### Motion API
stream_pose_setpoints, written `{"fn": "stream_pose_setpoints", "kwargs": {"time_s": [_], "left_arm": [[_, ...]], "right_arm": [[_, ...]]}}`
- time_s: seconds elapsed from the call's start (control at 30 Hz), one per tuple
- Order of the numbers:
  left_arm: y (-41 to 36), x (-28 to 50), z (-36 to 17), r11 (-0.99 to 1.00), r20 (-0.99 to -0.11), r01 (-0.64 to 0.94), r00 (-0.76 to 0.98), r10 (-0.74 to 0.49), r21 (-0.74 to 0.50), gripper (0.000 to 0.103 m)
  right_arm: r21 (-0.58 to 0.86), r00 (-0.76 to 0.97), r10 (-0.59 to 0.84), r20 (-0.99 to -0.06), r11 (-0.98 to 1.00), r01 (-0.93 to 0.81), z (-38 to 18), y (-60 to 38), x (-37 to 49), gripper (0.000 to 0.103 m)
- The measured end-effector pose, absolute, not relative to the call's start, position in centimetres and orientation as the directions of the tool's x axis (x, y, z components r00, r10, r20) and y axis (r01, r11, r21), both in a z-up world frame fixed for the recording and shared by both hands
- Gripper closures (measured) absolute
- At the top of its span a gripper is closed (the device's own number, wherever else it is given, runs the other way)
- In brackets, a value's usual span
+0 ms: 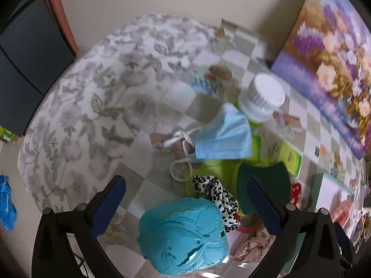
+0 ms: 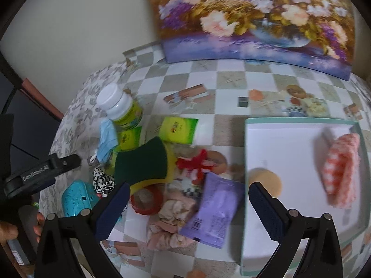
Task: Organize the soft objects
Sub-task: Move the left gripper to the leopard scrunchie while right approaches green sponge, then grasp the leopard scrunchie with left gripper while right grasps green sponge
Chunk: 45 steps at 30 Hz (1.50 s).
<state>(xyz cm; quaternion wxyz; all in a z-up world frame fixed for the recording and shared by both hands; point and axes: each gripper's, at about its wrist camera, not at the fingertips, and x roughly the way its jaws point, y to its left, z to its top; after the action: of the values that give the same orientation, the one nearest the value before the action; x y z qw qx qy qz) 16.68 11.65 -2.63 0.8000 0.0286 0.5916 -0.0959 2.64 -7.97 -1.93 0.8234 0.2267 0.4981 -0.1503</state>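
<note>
My left gripper (image 1: 185, 197) is open above a teal plastic case (image 1: 183, 236), beside a leopard-print scrunchie (image 1: 215, 192), a green-and-yellow sponge (image 1: 264, 173) and a blue face mask (image 1: 222, 134). My right gripper (image 2: 189, 205) is open over a pile: a purple packet (image 2: 213, 210), a pink scrunchie (image 2: 171, 217), a red scrunchie (image 2: 199, 164) and the sponge (image 2: 143, 162). A white box lid (image 2: 289, 139) on the right holds a pink checked cloth (image 2: 340, 171) and a round beige pad (image 2: 266, 180).
A white-capped jar (image 2: 120, 106) and green sachets (image 2: 178, 129) stand behind the pile. A flower painting (image 2: 250, 16) leans on the wall at the back. The table's left edge curves away near the patterned cloth (image 1: 92, 92). A red tape roll (image 2: 146, 201) lies in the pile.
</note>
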Motion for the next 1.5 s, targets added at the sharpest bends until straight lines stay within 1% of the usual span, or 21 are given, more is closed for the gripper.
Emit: {"fn": "stream_pose_setpoints", "kwargs": {"time_s": [0.13,0.27,0.57,0.6,0.67,0.73,0.87,0.97,1.03,1.1,1.17,1.3,1.33,1.4,1.5], "left_arm": [[10.5,17.2,-3.9,0.970,-0.962,0.225,0.234,-0.141,-0.088,0.000],[10.3,17.8,-4.9,0.971,-0.971,0.217,0.191,-0.144,-0.102,0.000],[9.9,18.2,-5.9,0.967,-0.978,0.239,0.160,-0.131,-0.090,0.001],[9.8,18.2,-5.9,0.965,-0.978,0.245,0.160,-0.134,-0.092,0.002],[9.5,18.0,-5.9,0.959,-0.978,0.266,0.155,-0.140,-0.095,0.010],[9.1,17.9,-6.1,0.953,-0.979,0.287,0.143,-0.145,-0.099,0.027],[8.3,17.7,-6.4,0.941,-0.980,0.321,0.123,-0.156,-0.109,0.037],[7.7,17.4,-6.6,0.935,-0.983,0.350,0.138,-0.120,-0.065,0.045],[7.6,17.5,-6.8,0.935,-0.984,0.352,0.143,-0.103,-0.047,0.058],[7.7,17.6,-6.9,0.936,-0.984,0.348,0.143,-0.110,-0.054,0.066],[7.5,17.5,-7.0,0.934,-0.982,0.353,0.149,-0.114,-0.055,0.070],[7.7,17.7,-7.3,0.933,-0.980,0.352,0.152,-0.131,-0.070,0.086],[7.7,17.6,-7.4,0.933,-0.978,0.351,0.153,-0.139,-0.077,0.089],[7.7,17.6,-7.5,0.933,-0.977,0.351,0.155,-0.147,-0.085,0.091],[7.8,17.8,-7.2,0.934,-0.972,0.344,0.168,-0.167,-0.101,0.092]], "right_arm": [[0.213,0.436,-0.006,-0.900,0.867,0.451,-3.1,-7.0,4.1,0.000],[0.216,0.413,0.015,-0.910,0.870,0.444,-4.4,-6.6,5.2,0.000],[0.232,0.386,0.044,-0.922,0.859,0.457,-6.1,-6.8,6.0,0.000],[0.233,0.387,0.043,-0.921,0.858,0.458,-6.1,-6.9,5.9,0.000],[0.234,0.391,0.040,-0.920,0.855,0.462,-5.9,-7.1,5.8,0.000],[0.234,0.393,0.036,-0.919,0.851,0.469,-5.7,-7.3,5.6,0.000],[0.234,0.393,0.030,-0.919,0.844,0.483,-5.6,-7.8,5.3,0.000],[0.236,0.392,0.032,-0.919,0.842,0.486,-5.6,-7.9,5.2,0.000],[0.239,0.395,0.034,-0.918,0.842,0.484,-5.6,-7.9,5.2,0.000],[0.241,0.396,0.036,-0.918,0.841,0.484,-5.7,-7.9,5.2,0.000],[0.244,0.396,0.038,-0.917,0.840,0.485,-5.7,-8.0,5.2,0.000],[0.248,0.394,0.040,-0.918,0.833,0.494,-5.9,-8.2,5.1,0.000],[0.248,0.394,0.040,-0.918,0.833,0.495,-5.9,-8.3,5.1,0.000],[0.248,0.395,0.039,-0.918,0.833,0.495,-5.8,-8.3,5.1,0.000],[0.247,0.397,0.037,-0.917,0.835,0.491,-5.8,-8.1,5.2,0.000]]}}
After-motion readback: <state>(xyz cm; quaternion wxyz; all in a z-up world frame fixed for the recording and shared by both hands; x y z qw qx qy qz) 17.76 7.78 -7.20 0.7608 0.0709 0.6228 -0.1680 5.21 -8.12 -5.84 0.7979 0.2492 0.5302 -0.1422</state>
